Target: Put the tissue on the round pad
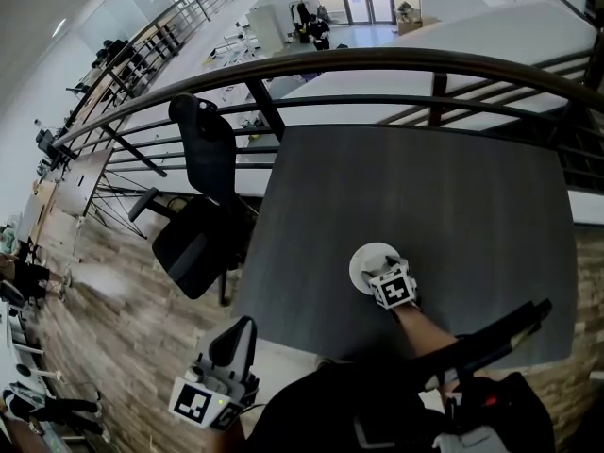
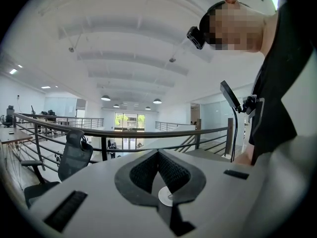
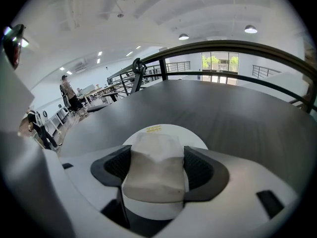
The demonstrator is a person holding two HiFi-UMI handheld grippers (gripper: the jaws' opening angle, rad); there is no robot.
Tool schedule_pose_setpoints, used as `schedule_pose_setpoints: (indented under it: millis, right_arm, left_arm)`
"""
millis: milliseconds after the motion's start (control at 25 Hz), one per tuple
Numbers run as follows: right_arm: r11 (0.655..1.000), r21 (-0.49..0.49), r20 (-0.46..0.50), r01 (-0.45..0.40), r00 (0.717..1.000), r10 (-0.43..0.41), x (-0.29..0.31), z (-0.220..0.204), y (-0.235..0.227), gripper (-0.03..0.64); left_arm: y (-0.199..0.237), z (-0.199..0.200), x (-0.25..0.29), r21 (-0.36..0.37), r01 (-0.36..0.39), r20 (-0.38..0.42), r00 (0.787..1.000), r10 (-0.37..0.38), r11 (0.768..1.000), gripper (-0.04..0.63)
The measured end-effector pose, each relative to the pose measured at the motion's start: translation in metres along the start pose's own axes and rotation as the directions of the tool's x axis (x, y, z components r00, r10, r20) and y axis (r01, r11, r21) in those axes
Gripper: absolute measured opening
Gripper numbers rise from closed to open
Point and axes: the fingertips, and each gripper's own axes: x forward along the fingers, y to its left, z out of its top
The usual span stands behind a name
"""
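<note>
Head view: my right hand-held gripper (image 1: 388,276) is over the white round pad (image 1: 366,260) on the dark surface (image 1: 425,196); my left hand-held gripper (image 1: 236,343) is off its near edge.
Left gripper view: jaws closed together, empty.
Right gripper view: jaws clamp the tissue (image 3: 156,165), over the pad.

A: From overhead, we lose the tissue (image 3: 156,167) under the right tool (image 1: 385,276), which also covers part of the round pad (image 1: 363,262).
B: And we can't read the pad's yellow print (image 3: 154,129): too small.
</note>
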Motion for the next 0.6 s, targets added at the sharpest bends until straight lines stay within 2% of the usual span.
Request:
schedule_pose_setpoints:
  millis: [240,600]
  right_arm:
    - [0.999,-0.038,-0.042,0.004,0.999,-0.006,0.01,-0.006,0.002,0.324]
    - [0.993,-0.117,-0.124,0.024,0.992,-0.038,0.015,-0.018,0.003,0.324]
  left_arm:
    - [0.002,-0.004,-0.004,0.0,-0.017,-0.022,1.0,0.017,1.0,0.003]
    - [-0.001,-0.002,-0.006,-0.003,-0.025,-0.008,1.0,0.025,1.0,0.003]
